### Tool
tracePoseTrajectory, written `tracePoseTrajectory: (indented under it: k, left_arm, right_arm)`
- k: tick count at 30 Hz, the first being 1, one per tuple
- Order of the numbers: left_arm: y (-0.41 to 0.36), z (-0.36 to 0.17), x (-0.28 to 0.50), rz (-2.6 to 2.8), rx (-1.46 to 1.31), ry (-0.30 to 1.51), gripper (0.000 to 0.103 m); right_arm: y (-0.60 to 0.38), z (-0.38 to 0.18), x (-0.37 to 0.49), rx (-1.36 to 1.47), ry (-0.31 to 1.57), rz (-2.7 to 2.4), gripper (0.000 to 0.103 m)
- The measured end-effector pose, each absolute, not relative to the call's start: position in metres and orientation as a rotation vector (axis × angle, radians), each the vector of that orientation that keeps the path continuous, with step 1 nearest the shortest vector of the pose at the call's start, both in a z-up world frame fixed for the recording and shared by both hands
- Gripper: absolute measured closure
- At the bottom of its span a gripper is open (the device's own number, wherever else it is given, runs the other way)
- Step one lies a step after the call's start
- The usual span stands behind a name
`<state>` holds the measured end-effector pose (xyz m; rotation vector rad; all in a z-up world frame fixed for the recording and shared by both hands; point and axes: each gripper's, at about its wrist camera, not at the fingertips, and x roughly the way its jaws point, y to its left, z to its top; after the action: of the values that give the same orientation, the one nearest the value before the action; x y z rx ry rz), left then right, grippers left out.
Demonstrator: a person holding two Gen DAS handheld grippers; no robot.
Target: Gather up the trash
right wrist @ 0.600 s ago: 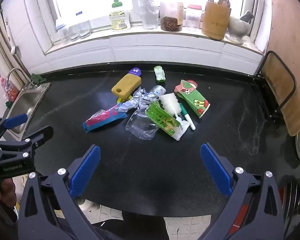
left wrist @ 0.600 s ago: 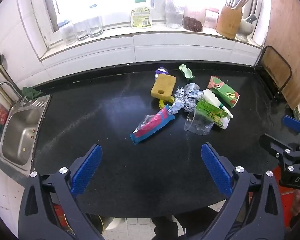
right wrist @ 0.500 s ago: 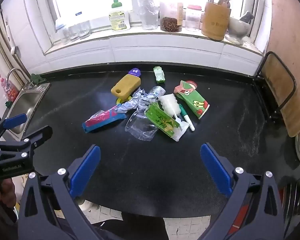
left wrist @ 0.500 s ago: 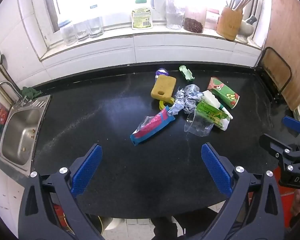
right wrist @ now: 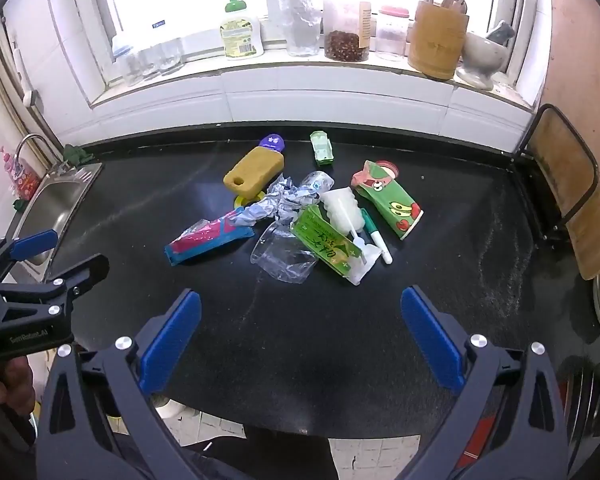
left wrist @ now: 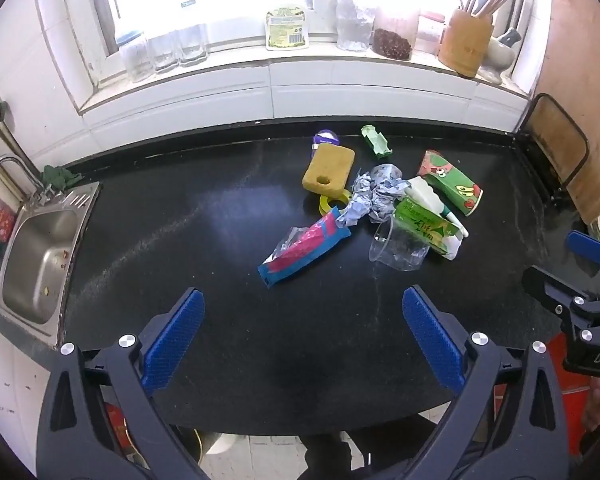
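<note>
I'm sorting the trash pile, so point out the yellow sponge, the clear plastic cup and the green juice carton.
yellow sponge (left wrist: 329,168), left wrist view, middle of its top face.
clear plastic cup (left wrist: 398,246), left wrist view, its side wall.
green juice carton (right wrist: 392,204), right wrist view, its printed front.

This is looking like a home kitchen. A steel sink (left wrist: 36,256) is sitting left of the black countertop (left wrist: 228,344). Behind the countertop, jars and a utensil holder (right wrist: 436,40) are standing on the windowsill (right wrist: 340,70).

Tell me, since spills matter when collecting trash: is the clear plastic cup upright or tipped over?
Tipped over. The clear plastic cup lies on its side on the black counter, its open rim facing sideways, beside the green packet.
</note>
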<state>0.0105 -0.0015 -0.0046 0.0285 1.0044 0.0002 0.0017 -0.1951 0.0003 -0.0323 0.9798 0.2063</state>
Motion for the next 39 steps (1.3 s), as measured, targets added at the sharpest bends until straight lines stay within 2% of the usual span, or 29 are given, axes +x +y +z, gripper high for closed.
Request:
tracePoseTrajectory:
  k: [39]
  left_arm:
    - [-0.017,-0.015,0.006,-0.007,0.031,1.016,0.007]
  right_arm:
    - [-0.198,-0.004,0.005,-0.026,0.987,0.204,0.006]
